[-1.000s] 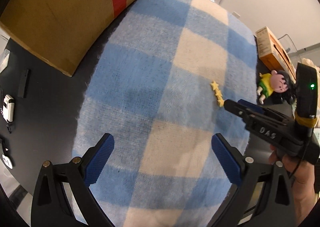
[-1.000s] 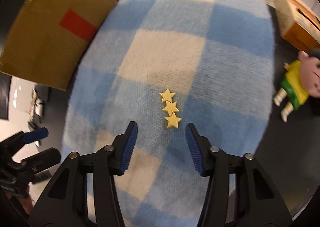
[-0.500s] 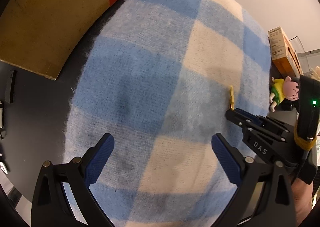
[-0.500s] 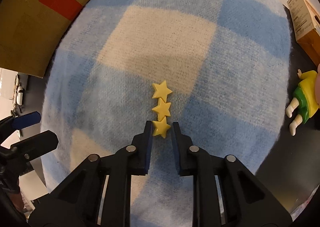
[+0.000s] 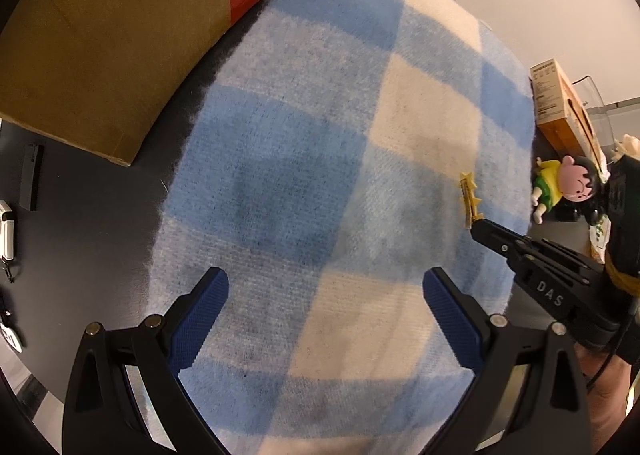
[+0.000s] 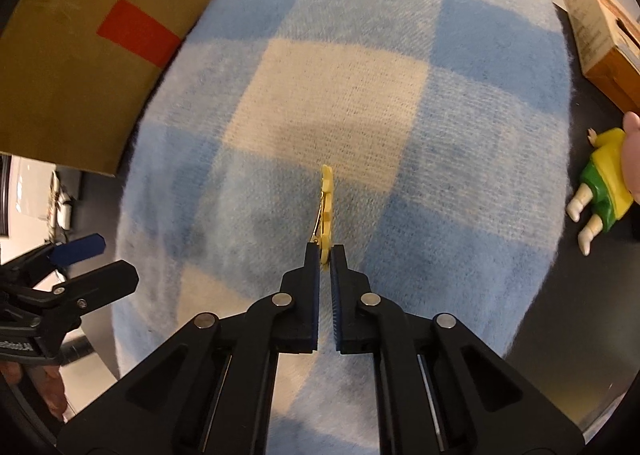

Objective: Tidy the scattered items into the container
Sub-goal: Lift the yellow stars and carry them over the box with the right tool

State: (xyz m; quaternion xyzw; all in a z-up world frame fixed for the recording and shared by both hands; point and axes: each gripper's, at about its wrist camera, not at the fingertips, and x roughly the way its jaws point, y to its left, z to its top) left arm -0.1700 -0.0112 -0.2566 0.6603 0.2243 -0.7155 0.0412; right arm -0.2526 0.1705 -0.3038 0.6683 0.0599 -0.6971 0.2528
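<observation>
Dark counter (image 5: 100, 223) carries everything we observe. Across it lies a blue-and-cream checked blanket (image 6: 344, 67), the largest item. At its far left stands a brown cardboard box (image 5: 112, 39) with a red tape strip, touching the blanket's edge. An orange carton (image 6: 600, 31) sits at the far right, with a toy figure (image 5: 560, 183) in a yellow shirt lying just beside the blanket. We note the left gripper (image 5: 324, 315) held over the blanket, fingers wide apart with nothing between them. The right gripper (image 6: 325, 255) has its fingers clamped on a yellow star hair clip (image 6: 326, 207), turned on edge above the blanket.
</observation>
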